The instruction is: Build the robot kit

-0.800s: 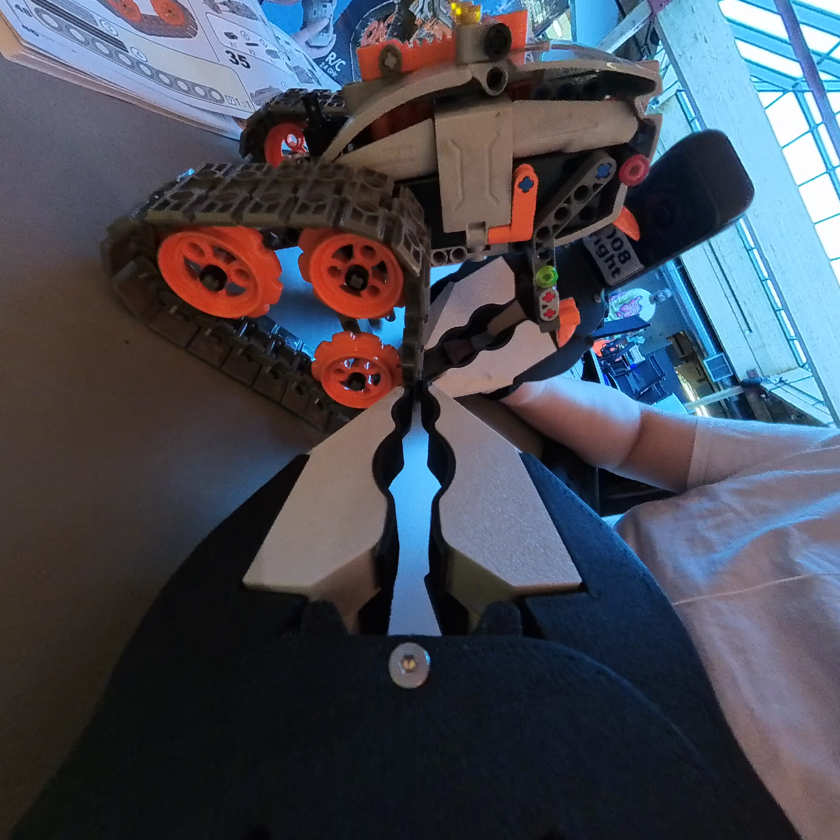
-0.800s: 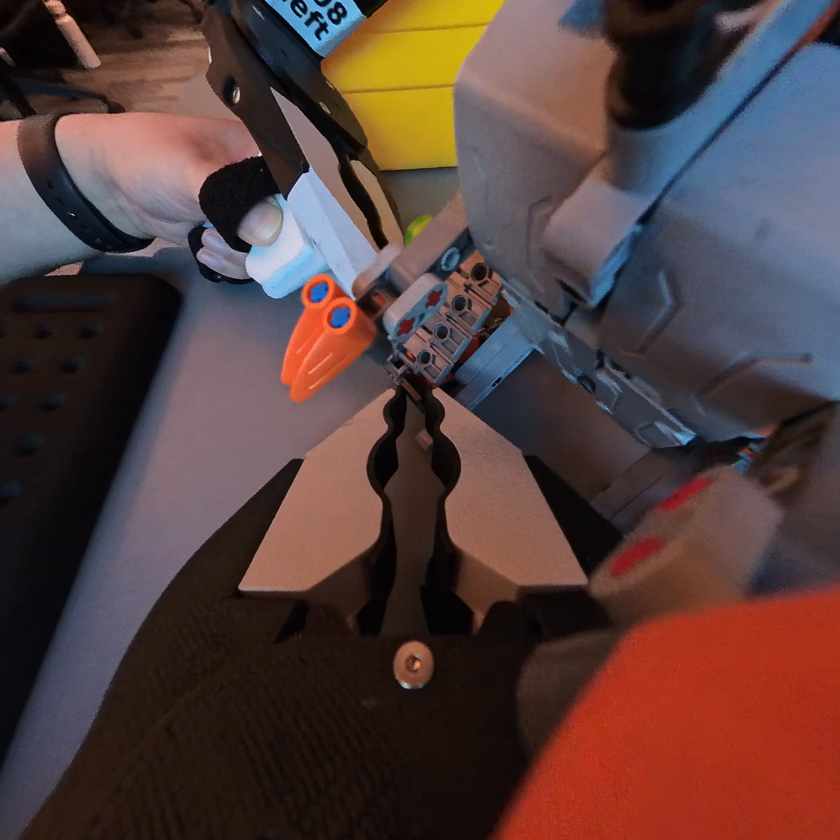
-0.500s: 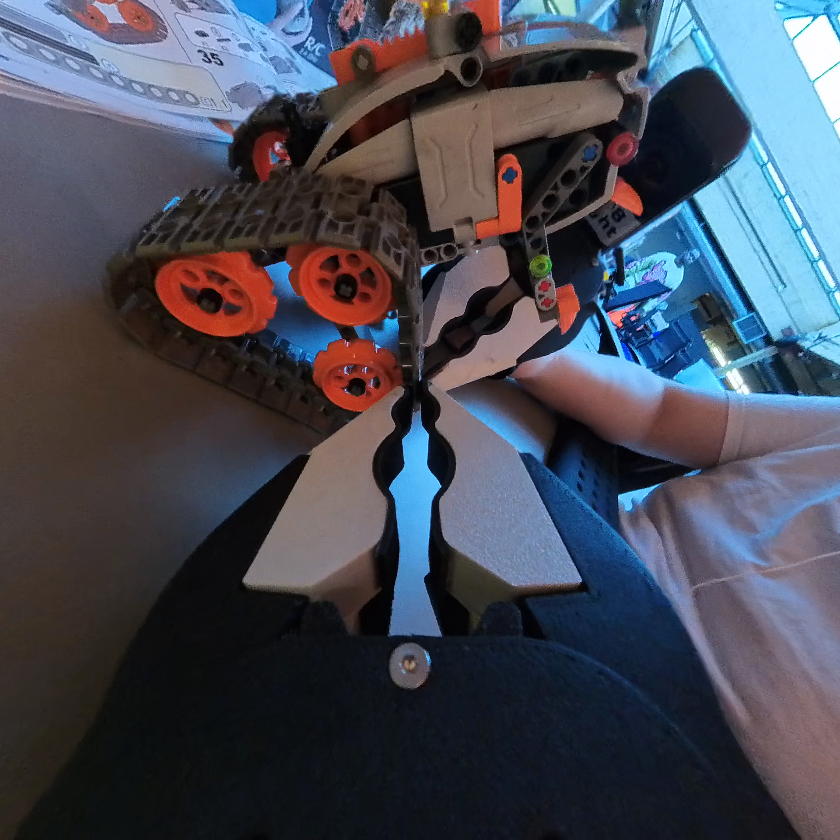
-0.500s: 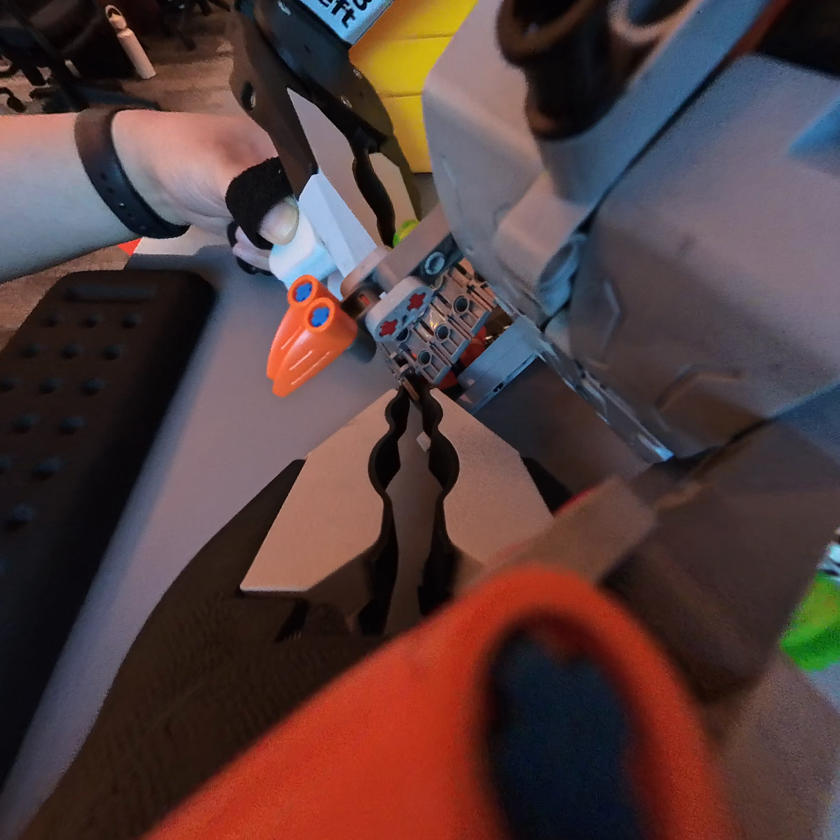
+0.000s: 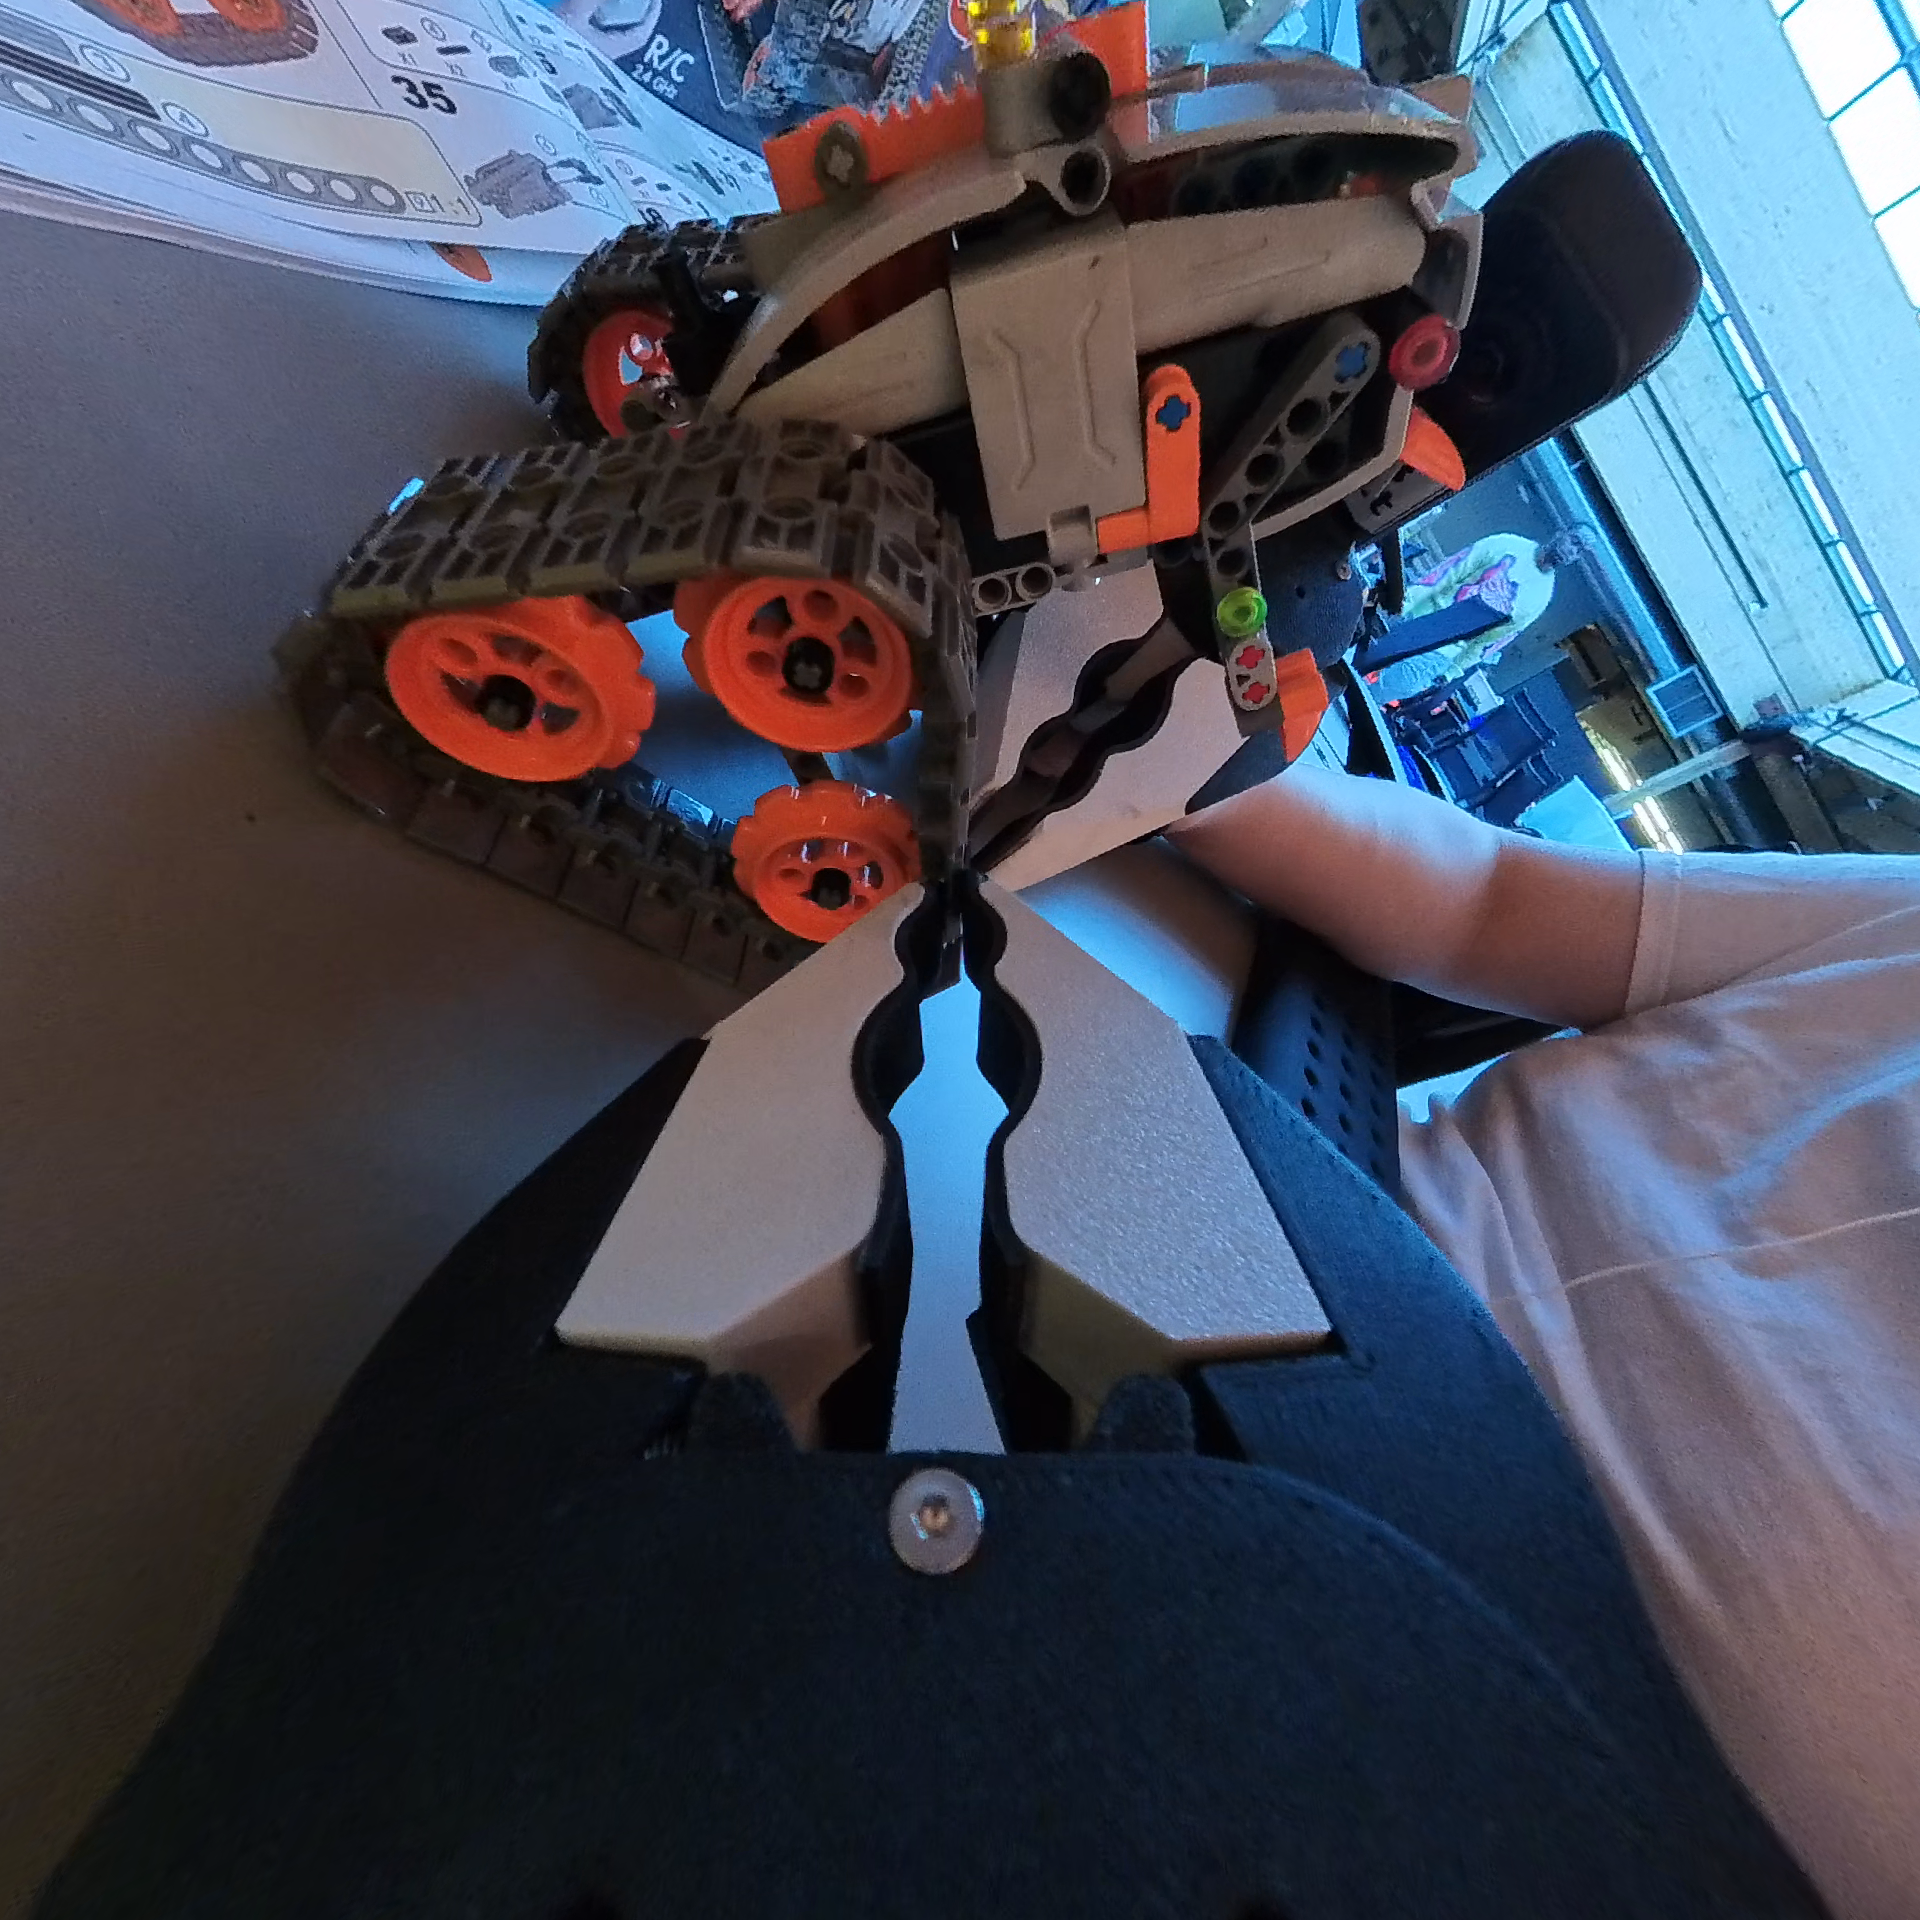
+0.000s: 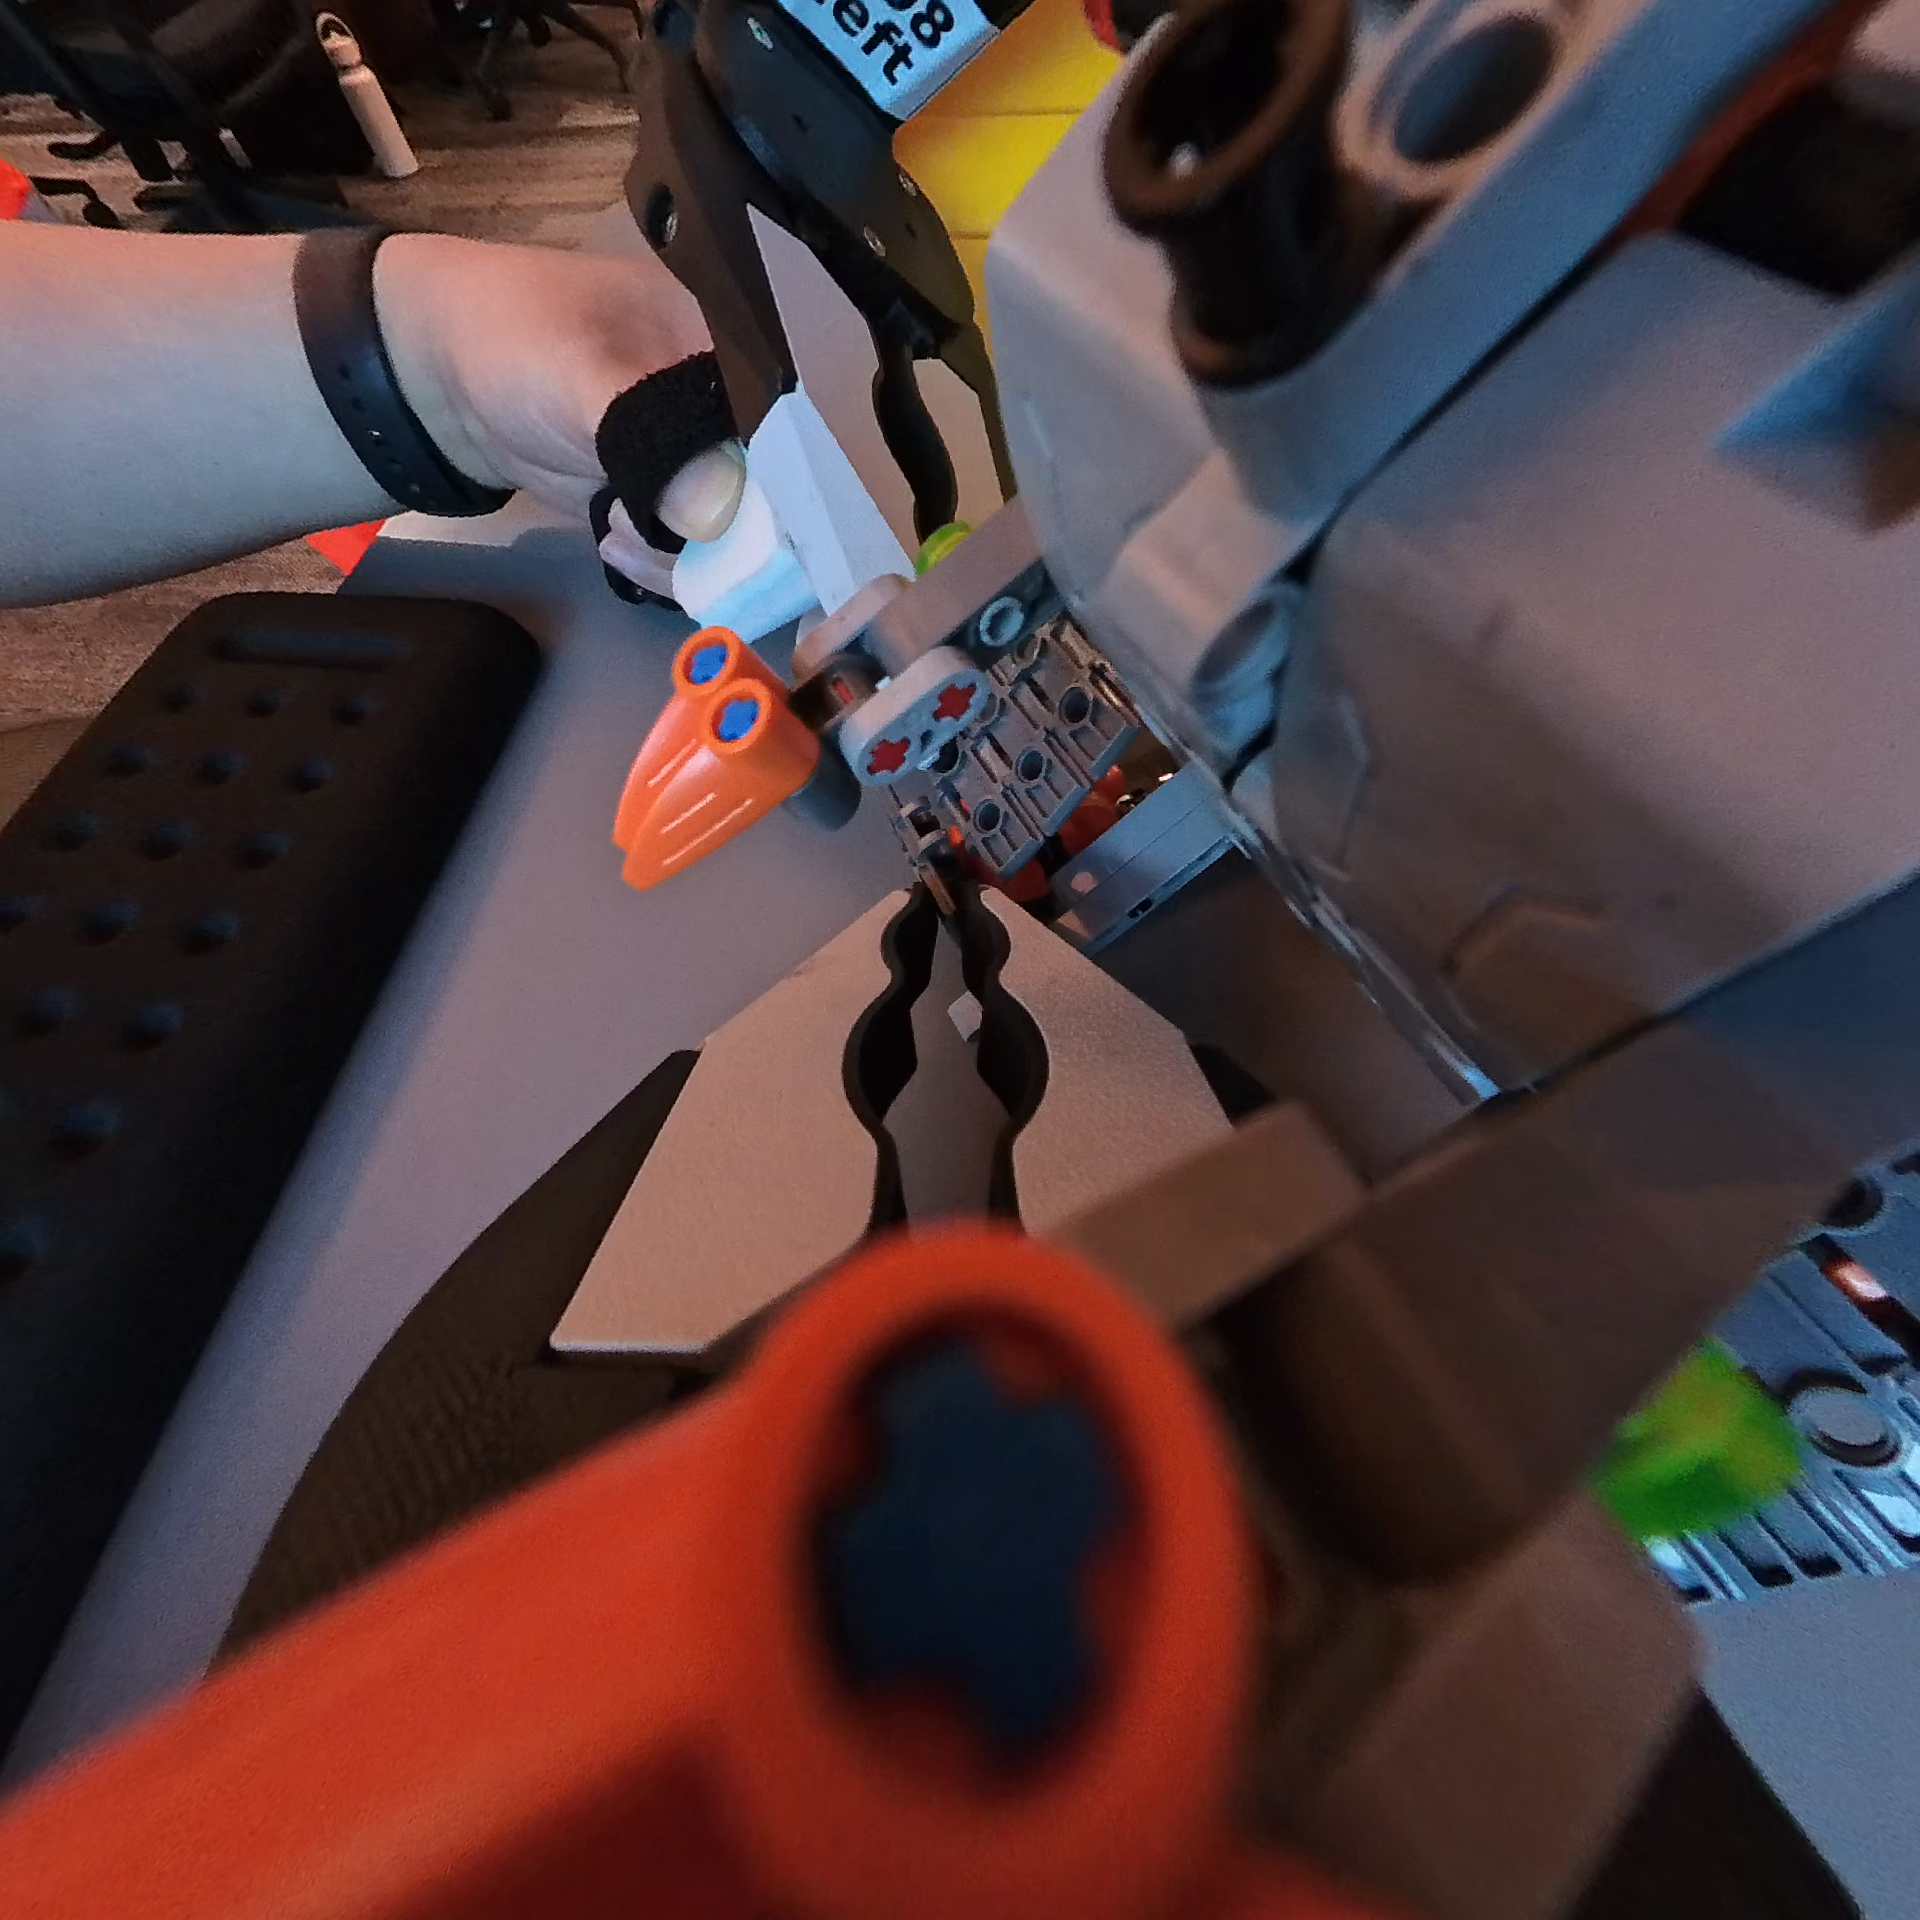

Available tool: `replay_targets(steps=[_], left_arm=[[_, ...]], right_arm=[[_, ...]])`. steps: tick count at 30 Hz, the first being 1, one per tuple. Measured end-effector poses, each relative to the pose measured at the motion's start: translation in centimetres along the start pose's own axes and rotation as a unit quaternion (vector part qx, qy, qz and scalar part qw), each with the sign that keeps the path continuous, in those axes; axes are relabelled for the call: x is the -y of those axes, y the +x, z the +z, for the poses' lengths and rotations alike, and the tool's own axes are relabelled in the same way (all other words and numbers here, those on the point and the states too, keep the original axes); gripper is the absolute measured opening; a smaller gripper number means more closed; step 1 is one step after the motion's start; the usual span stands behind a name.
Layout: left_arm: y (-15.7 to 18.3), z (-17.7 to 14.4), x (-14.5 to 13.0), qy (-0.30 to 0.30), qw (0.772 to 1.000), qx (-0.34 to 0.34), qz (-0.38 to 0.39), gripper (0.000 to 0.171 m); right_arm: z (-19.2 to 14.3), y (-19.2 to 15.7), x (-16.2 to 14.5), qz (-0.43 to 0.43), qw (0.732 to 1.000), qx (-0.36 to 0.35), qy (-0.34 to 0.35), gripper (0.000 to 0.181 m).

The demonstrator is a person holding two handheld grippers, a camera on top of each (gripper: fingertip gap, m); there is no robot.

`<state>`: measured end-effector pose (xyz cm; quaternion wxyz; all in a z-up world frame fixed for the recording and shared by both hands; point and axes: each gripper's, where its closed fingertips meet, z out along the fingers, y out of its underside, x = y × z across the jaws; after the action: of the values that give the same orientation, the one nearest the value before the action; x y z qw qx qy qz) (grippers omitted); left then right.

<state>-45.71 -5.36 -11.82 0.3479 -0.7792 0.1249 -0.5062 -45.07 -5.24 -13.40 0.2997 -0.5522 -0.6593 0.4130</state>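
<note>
Both hand-held grippers – left [image 5: 954, 891], right [image 6: 940, 891] – are clenched on the brick-built tracked vehicle [image 5: 1039, 416], rigid yet likely to pop apart, on the table [image 5: 156, 727].

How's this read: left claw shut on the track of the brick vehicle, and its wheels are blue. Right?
Wrong on one point: the wheels are orange, not blue, as the left wrist view shows. The rest holds: the left claw is shut on the track of the brick vehicle.
</note>
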Motion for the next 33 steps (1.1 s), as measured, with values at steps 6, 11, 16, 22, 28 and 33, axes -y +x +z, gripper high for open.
replay_targets(steps=[6, 11, 16, 22, 28, 33], left_arm=[[0.02, 0.03, -0.15, -0.006, 1.0, 0.005, 0.014, 0.001], [0.15, 0.16, -0.37, -0.012, 0.999, 0.018, 0.037, 0.001], [0.17, 0.26, -0.49, -0.018, 0.999, 0.02, 0.045, 0.0], [0.06, 0.25, -0.49, -0.019, 0.996, 0.041, 0.073, 0.0], [-0.02, 0.25, -0.54, -0.021, 0.996, 0.046, 0.078, 0.001], [-0.13, 0.16, -0.45, -0.019, 0.996, 0.048, 0.077, 0.001]], right_arm=[[-0.06, 0.14, 0.06, 0.016, 1.0, 0.006, 0.003, 0.004], [-0.06, 0.11, -0.05, 0.027, 1.0, 0.009, 0.0, 0.005], [-0.02, 0.14, -0.14, 0.037, 0.999, 0.01, -0.003, 0.006], [0.21, 0.33, -0.27, -0.007, 0.999, -0.03, -0.012, 0.01], [0.3, 0.27, -0.32, 0.003, 1.0, -0.019, -0.015, 0.01], [0.43, 0.23, -0.23, 0.048, 0.999, 0.015, -0.015, 0.007]])
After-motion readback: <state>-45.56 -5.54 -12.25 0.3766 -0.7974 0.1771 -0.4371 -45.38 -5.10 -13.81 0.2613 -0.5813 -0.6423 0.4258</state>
